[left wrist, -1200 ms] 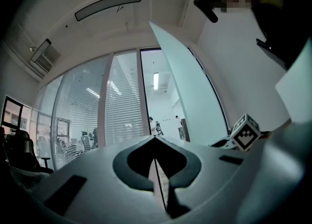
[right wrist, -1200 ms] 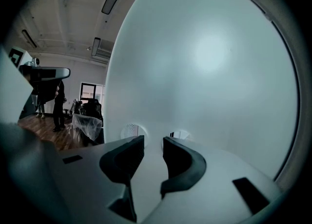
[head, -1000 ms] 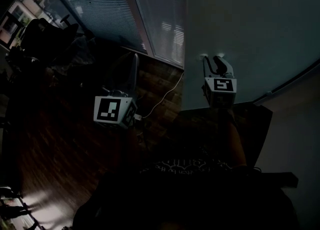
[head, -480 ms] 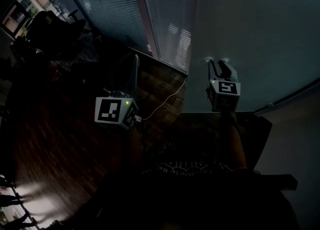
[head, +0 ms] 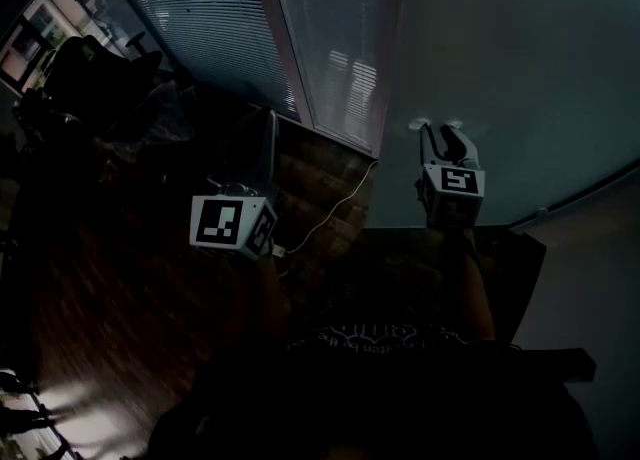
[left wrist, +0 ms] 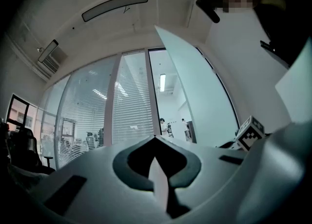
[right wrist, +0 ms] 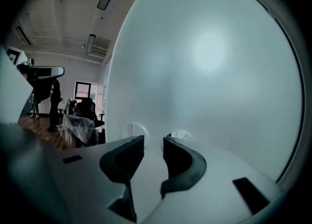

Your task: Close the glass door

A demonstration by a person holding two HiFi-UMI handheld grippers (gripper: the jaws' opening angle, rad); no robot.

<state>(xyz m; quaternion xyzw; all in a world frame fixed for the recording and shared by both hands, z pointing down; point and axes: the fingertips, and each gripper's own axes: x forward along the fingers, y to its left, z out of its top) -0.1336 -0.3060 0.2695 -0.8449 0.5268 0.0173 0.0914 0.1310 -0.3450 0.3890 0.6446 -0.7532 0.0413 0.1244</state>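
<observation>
Right fingers [right wrist: 183,162] rightward, at glass door [right wrist: 209,57]

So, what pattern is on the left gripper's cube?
The cube carries a black-and-white square marker, black blocks on white. The head view shows it best.

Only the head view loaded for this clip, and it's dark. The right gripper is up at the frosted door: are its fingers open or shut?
Observer: Open. In the right gripper view the right gripper has its fingers apart with nothing between them, facing the glass door.
Operator: And the other one?
Observer: The left gripper is shut and empty; its fingers meet at the tips.
Operator: Aimed where?
Observer: Roughly at the opening between the blinds and the door's edge; a lit room shows through it.
</observation>
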